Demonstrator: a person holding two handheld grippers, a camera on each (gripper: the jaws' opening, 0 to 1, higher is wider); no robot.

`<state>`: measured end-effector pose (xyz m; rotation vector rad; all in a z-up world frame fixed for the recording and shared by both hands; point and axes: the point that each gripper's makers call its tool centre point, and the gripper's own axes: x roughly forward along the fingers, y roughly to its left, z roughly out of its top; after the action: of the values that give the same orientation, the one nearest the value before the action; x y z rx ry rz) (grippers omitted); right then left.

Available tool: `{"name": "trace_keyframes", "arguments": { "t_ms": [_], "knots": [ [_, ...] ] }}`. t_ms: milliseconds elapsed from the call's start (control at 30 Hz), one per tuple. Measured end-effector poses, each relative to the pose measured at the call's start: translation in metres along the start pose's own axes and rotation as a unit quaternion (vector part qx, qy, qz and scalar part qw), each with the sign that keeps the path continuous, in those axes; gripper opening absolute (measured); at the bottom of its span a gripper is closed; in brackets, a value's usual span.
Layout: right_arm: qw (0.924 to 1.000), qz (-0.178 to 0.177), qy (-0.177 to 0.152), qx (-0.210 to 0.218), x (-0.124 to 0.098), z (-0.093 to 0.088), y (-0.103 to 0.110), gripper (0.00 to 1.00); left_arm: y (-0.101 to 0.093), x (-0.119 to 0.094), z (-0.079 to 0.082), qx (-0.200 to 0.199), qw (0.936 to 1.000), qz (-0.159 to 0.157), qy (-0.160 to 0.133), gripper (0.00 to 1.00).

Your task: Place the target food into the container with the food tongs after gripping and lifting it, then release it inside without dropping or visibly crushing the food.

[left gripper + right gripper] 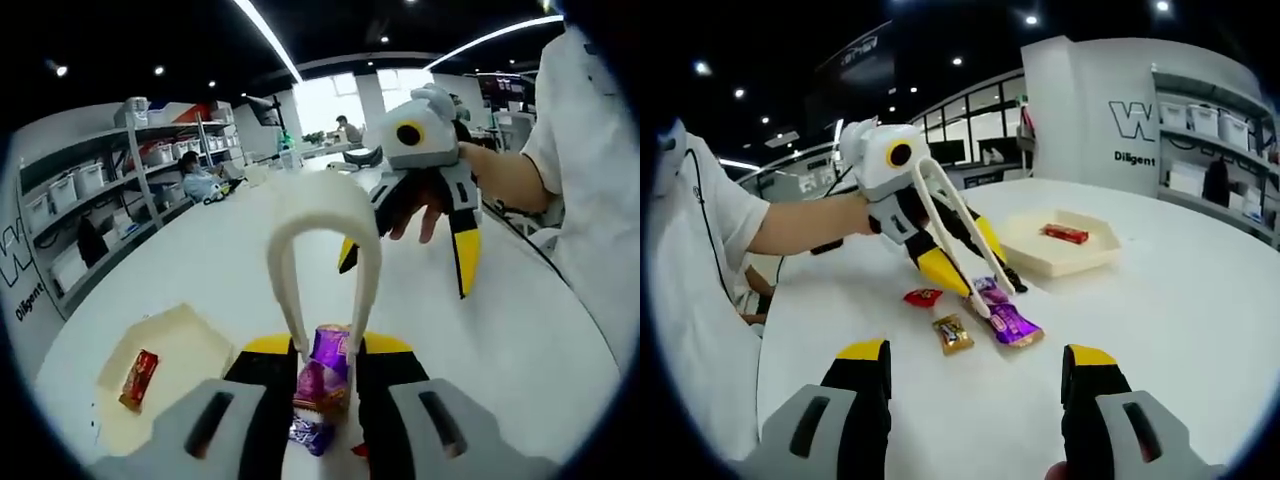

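Observation:
My left gripper (pixel 327 345) is shut on white food tongs (pixel 325 215), whose looped end rises in front of the camera. The tongs' tips pinch a purple-wrapped candy (pixel 322 385) low over the white table. In the right gripper view the left gripper (pixel 975 275) slants down, and the tongs (pixel 950 230) meet the purple candy (pixel 1008 320) at the table surface. A beige tray (pixel 190 335) (pixel 1060 262) holds a red packet (pixel 140 378) (pixel 1065 233). My right gripper (pixel 978 365) is open with nothing between its jaws. It hovers in a hand (pixel 405 270) above the table.
A small red candy (pixel 923 296) and a gold-wrapped candy (pixel 954 333) lie beside the purple one. Shelves with storage bins (pixel 90 185) line one wall. The person's white sleeve (pixel 590 170) is at the table edge. People sit at far desks (pixel 195 180).

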<state>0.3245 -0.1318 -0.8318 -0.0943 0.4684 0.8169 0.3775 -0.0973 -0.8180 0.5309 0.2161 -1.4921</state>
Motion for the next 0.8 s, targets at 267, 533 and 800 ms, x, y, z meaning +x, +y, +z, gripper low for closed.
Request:
{"name": "trace_keyframes", "arguments": {
  "t_ms": [267,533,800],
  "knots": [
    [1.0000,0.000,0.002,0.001,0.002,0.000,0.000,0.67,0.003,0.003,-0.005,-0.004,0.9999,-0.011,0.008,0.22],
    [1.0000,0.000,0.004,0.003,0.003,-0.002,-0.001,0.67,0.003,0.007,-0.009,-0.005,0.9996,-0.020,0.016,0.23],
    [1.0000,-0.001,0.005,0.003,0.003,-0.002,-0.001,0.67,0.004,0.009,-0.012,-0.020,0.9994,-0.026,0.013,0.23]
  ]
}}
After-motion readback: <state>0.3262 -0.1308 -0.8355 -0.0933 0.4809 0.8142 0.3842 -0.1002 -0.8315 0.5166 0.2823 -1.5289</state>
